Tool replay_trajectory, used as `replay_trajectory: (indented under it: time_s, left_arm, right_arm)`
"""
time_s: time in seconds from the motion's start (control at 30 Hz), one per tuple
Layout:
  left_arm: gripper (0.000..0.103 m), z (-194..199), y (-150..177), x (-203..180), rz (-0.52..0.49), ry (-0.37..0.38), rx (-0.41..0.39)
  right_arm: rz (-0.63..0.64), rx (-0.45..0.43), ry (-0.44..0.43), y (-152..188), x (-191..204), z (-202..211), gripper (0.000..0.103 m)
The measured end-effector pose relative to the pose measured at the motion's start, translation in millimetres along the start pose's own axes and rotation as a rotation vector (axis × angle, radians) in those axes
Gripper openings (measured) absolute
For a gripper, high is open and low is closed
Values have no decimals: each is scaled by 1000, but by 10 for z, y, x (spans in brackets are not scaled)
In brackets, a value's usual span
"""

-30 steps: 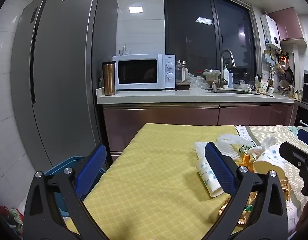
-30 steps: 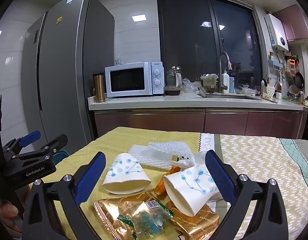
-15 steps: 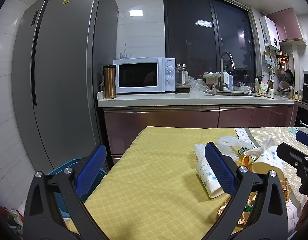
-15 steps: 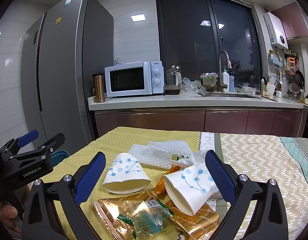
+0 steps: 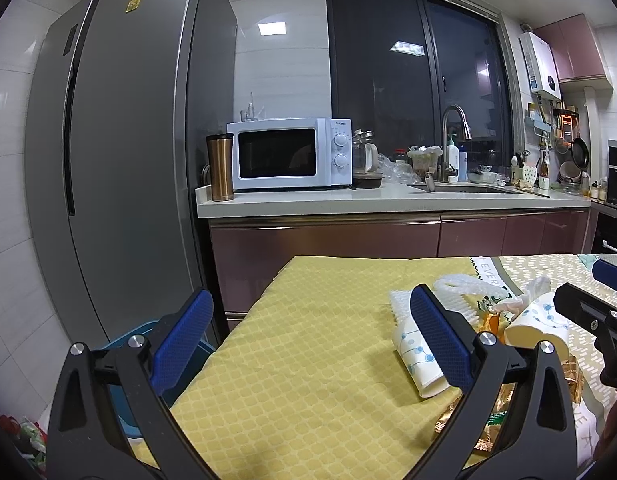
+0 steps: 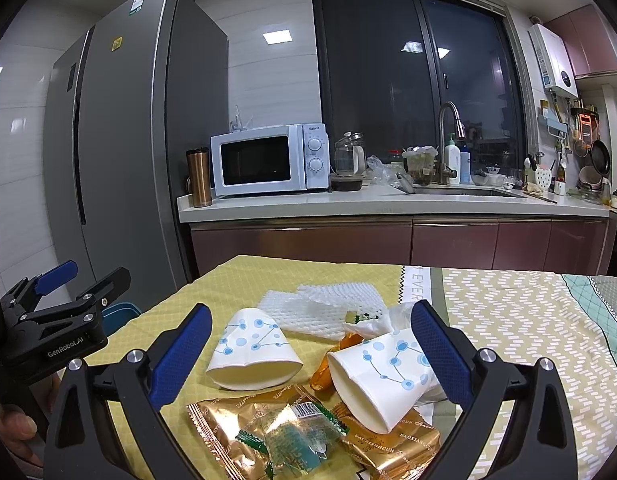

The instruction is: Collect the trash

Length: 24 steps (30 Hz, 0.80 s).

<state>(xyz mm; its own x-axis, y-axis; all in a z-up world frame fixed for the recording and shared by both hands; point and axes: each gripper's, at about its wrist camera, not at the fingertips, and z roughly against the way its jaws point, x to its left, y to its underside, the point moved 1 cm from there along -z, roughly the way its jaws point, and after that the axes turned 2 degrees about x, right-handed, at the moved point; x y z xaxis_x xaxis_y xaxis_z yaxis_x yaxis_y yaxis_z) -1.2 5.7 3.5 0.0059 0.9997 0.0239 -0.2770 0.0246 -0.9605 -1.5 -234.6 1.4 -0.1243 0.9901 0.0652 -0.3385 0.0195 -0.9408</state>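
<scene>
Trash lies on the yellow tablecloth (image 6: 212, 280): a flattened paper cup (image 6: 252, 356), a second paper cup on its side (image 6: 384, 380), gold snack wrappers (image 6: 228, 432), a clear green wrapper (image 6: 300, 436), an orange wrapper (image 6: 322, 372), white foam netting (image 6: 324, 308) and a crumpled tissue (image 6: 400, 316). My right gripper (image 6: 310, 354) is open and empty, just above the pile. My left gripper (image 5: 308, 336) is open and empty over bare cloth, left of the flattened cup (image 5: 416, 356). The left gripper also shows in the right wrist view (image 6: 64, 308).
A blue bin (image 5: 136, 336) stands on the floor left of the table by the grey fridge (image 5: 120, 160). Behind are a counter (image 5: 388, 198) with a microwave (image 5: 288, 154), a copper tumbler (image 5: 219, 168) and a sink. A patterned cloth (image 6: 528, 320) covers the table's right part.
The left gripper has risen or tilted up slightly, so the table sits lower in its view. The right gripper has barely moved. Both stay open.
</scene>
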Motion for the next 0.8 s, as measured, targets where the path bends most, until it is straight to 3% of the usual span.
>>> replay_trajectory:
  time_s: [0.8]
  left_arm:
    - [97,-4,-2,-9,-4,-3,-3]
  right_arm:
    - [-6,6,-6,0,-3,-22,96]
